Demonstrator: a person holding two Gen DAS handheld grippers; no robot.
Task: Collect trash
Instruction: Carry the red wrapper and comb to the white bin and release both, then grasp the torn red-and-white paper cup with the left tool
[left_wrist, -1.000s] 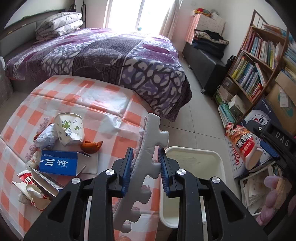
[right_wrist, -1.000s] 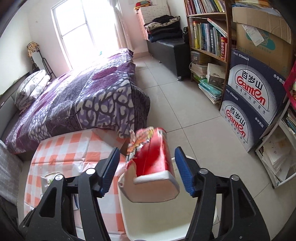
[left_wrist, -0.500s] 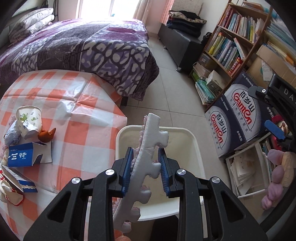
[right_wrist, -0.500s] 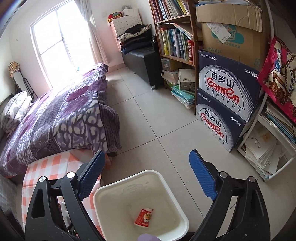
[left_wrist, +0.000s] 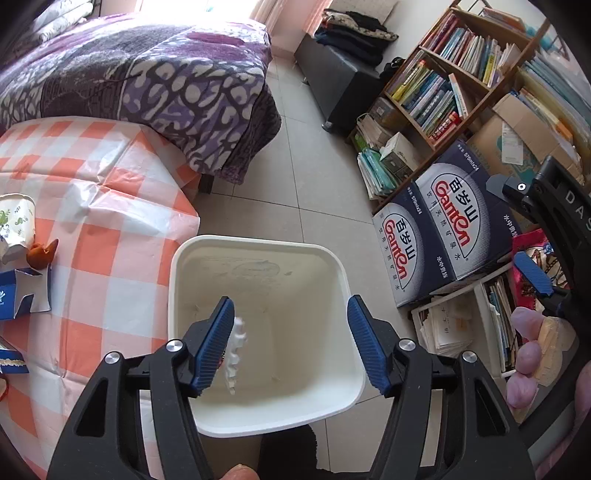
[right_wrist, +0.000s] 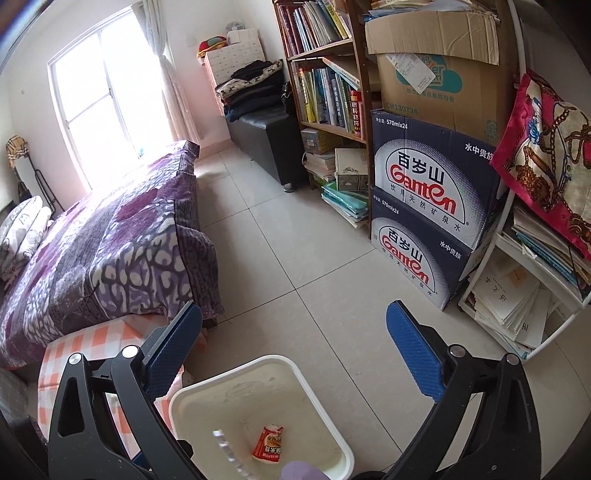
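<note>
Hovering over a white square plastic bin (left_wrist: 258, 321) on the tiled floor, beside the orange-and-white checked tabletop (left_wrist: 103, 206). Left tool (left_wrist: 290, 343) opening, pads pressing nothing; a white notched foam strip (left_wrist: 236, 343), blurred, just beside its left pad, above the bin's inside. Right tool (right_wrist: 295, 350) opening, spread wide, nothing between. Lying on the bin's bottom: a red-and-white crumpled snack wrapper (right_wrist: 269, 444). Standing near: dark blue cardboard cartons (right_wrist: 424, 206) reading "Ganten" and "570ml×24", a purple patterned bed (left_wrist: 147, 74), a wooden bookshelf (left_wrist: 443, 85). Remaining on the tabletop: a patterned paper cup (left_wrist: 16, 218) and an opened blue carton (left_wrist: 22, 295).
</note>
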